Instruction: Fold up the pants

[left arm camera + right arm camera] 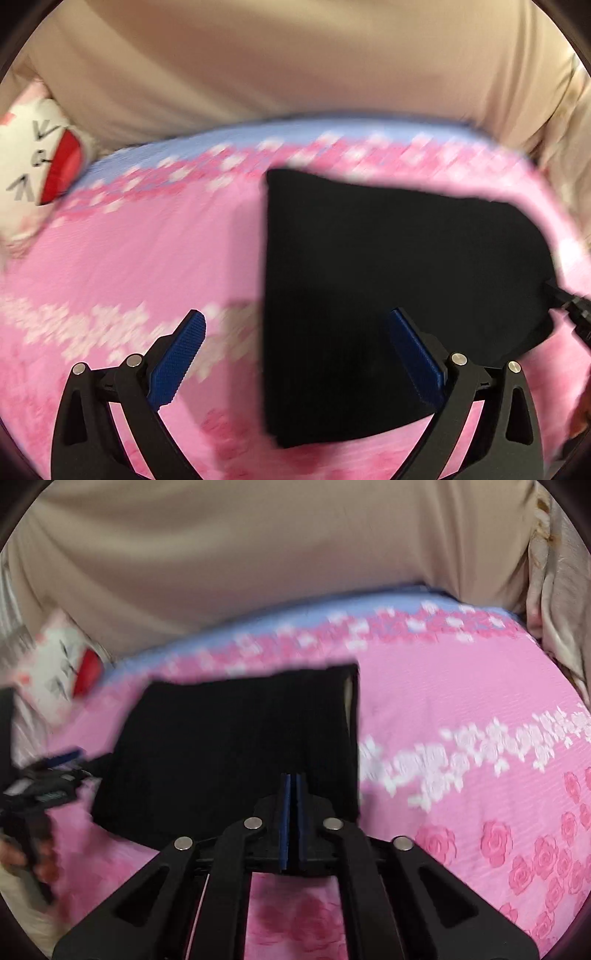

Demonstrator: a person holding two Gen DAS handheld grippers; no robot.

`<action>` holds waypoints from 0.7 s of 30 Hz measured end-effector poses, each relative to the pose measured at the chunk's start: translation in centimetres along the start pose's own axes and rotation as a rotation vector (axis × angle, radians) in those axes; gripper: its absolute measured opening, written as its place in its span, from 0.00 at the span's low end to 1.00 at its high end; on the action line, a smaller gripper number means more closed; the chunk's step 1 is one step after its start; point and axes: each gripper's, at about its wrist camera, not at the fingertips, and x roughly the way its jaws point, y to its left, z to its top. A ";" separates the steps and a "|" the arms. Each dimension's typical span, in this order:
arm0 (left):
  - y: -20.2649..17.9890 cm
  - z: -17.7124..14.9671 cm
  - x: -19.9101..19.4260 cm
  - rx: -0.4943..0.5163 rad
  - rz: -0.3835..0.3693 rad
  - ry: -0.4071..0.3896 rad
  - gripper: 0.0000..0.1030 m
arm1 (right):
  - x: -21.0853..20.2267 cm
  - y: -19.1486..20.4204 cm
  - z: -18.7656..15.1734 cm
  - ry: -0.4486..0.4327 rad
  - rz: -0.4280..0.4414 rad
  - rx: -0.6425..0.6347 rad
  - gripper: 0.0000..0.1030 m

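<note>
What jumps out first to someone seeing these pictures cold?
The black pants, folded into a compact block, lie mid-frame on a vivid pink rose-patterned sheet. The right gripper is shut at their near edge, the left gripper hangs open. A white-and-red plush sits far left.

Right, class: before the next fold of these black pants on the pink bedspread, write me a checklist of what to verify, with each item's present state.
1. Left gripper open and free: ok, blue pads wide apart, nothing between them.
2. Right gripper closed: ok. Whether its pads hold cloth: cannot tell.
3. Black folded pants lying as a compact shape on the pink floral bedspread: ok, with straight edges.
4. Layers aligned at the edges: cannot tell, both views are blurred; one corner shows a gap.
5. White and red soft item clear of the pants: ok, it sits apart near the bed's far left edge.
</note>
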 end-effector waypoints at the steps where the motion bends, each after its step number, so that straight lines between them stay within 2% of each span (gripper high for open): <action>1: 0.4 -0.4 1.0 -0.012 -0.033 0.009 0.95 | -0.2 -0.6 0.0 -0.019 0.022 0.023 0.00; 3: 2.1 -1.0 2.0 -0.097 -0.135 0.004 0.95 | -0.7 -0.8 0.6 0.003 0.038 0.062 0.00; 5: 3.0 -0.8 1.7 -0.131 -0.163 0.028 0.95 | -2.2 -0.5 0.9 0.001 0.040 0.060 0.00; 7: 3.0 -0.6 -0.4 -0.120 -0.116 -0.004 0.95 | -3.6 -0.3 0.9 -0.015 0.056 0.067 0.05; 11: 1.2 -1.2 -4.9 -0.010 0.007 -0.118 0.94 | -5.9 -0.5 -0.2 -0.045 0.011 0.066 0.07; 15: -0.6 -2.1 -6.0 0.032 0.008 -0.107 0.94 | -6.3 -0.1 -1.3 -0.030 0.020 0.068 0.07; 17: -1.5 -2.4 -5.8 0.049 0.033 -0.098 0.94 | -6.2 0.6 -1.5 -0.029 0.009 0.050 0.07; 21: -1.9 -2.6 -5.5 0.036 0.058 -0.091 0.95 | -6.0 1.6 -1.6 -0.030 0.013 0.033 0.07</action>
